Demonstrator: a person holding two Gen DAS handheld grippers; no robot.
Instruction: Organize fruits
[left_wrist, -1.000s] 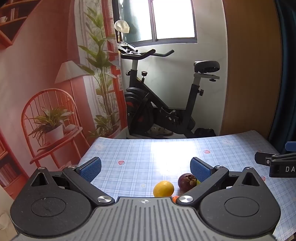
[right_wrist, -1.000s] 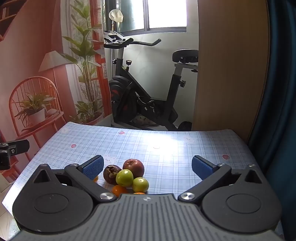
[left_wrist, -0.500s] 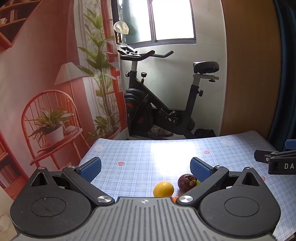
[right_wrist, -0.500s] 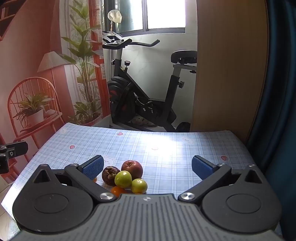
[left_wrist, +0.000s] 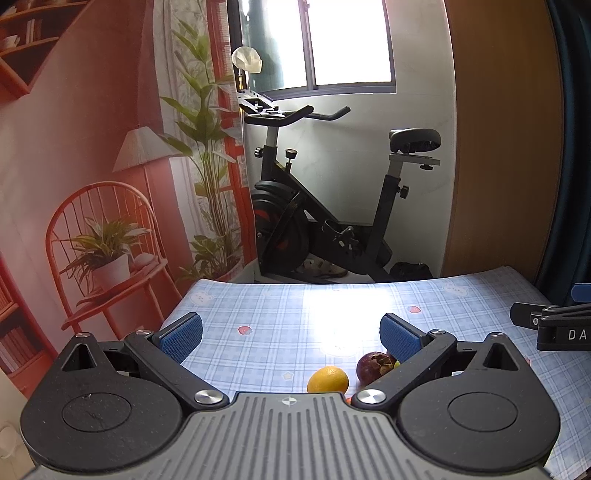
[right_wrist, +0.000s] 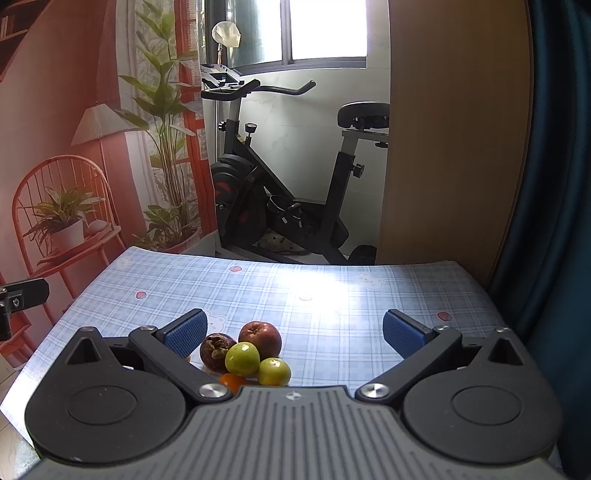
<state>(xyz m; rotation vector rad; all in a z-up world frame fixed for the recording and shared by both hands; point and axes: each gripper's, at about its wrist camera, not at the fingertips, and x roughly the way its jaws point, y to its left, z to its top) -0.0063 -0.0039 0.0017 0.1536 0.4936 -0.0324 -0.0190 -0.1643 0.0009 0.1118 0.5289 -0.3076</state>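
Observation:
A cluster of fruit lies on the blue checked tablecloth (right_wrist: 332, 295). In the right wrist view I see a red apple (right_wrist: 260, 334), a dark mangosteen (right_wrist: 215, 350), two green fruits (right_wrist: 242, 359) (right_wrist: 274, 371) and a partly hidden orange fruit (right_wrist: 232, 382). In the left wrist view a yellow lemon (left_wrist: 328, 379) and the mangosteen (left_wrist: 373, 364) show. My left gripper (left_wrist: 290, 336) is open and empty above the table, the fruit near its right finger. My right gripper (right_wrist: 295, 334) is open and empty, the fruit near its left finger.
The table's far edge (left_wrist: 332, 282) faces an exercise bike (left_wrist: 332, 206) on the floor. A wooden panel (right_wrist: 454, 147) and a dark curtain (right_wrist: 554, 184) stand at the right. A red wall mural (left_wrist: 92, 184) is at the left.
Both grippers have drifted slightly; in the right wrist view the fruit cluster sits a little closer. Both stay open and empty.

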